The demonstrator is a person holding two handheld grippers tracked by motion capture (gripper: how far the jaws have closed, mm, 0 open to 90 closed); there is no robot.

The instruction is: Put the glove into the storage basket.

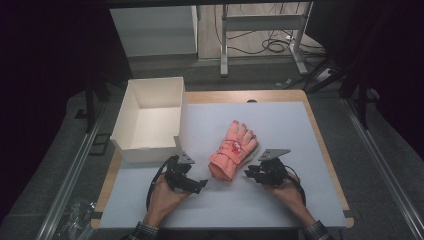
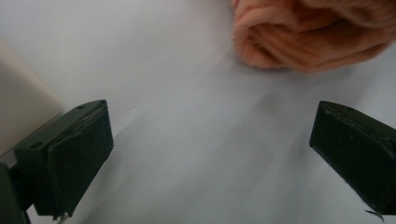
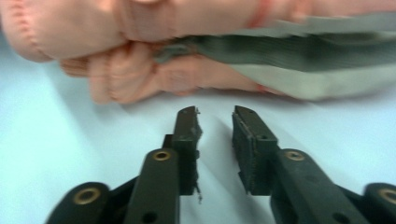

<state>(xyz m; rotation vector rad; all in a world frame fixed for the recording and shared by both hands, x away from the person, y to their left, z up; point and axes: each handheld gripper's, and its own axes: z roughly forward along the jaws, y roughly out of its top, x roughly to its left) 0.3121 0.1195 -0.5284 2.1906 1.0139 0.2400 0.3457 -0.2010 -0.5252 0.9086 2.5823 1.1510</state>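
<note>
A salmon-pink glove lies on the white mat, its cuff toward me and its fingers pointing away. My left gripper rests on the mat just left of the cuff. In the left gripper view, my left gripper stands wide open over bare mat, with the glove's ribbed cuff a short way ahead. My right gripper sits right of the glove and points at it. In the right gripper view, my right gripper shows a narrow gap with nothing in it, just short of the glove.
An open white box stands at the mat's left back corner, close behind my left hand. The mat covers a wooden table. Desk legs and cables lie on the floor beyond the table.
</note>
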